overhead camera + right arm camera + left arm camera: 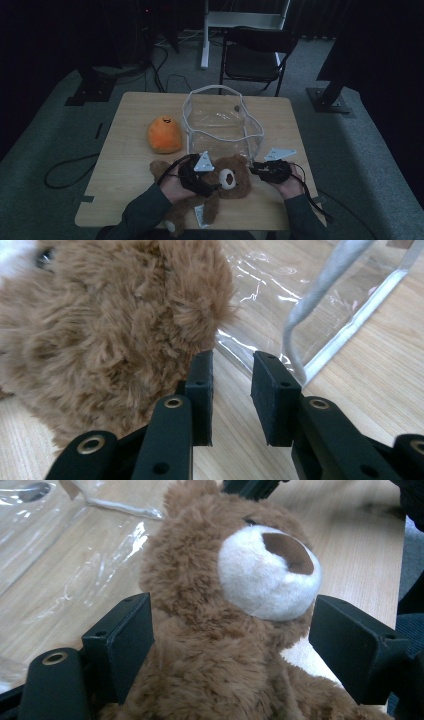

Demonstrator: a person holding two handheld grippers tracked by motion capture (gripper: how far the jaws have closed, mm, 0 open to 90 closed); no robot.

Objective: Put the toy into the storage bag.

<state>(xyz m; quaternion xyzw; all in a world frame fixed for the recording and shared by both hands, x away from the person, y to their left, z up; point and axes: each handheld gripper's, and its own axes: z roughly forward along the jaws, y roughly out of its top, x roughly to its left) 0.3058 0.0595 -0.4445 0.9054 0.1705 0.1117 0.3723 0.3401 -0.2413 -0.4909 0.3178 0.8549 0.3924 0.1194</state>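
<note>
The teddy bear (220,186) lies at the counter's (125,150) six o'clock edge, just below the clear bag (220,120). The left gripper (230,645) has its jaws spread wide around the bear's neck, the left one touching the fur. At the bear's three o'clock, the right gripper (232,395) has its jaws narrowly apart with only bare counter between them.

teddy bear (227,181) torso hidden under left claw (212,186), legs cut off below

We note a dim room: grey carpet floor (45,140), a black folding chair (255,55) behind the wooden counter (125,165), a white frame (245,20), and black cables (65,172).
</note>
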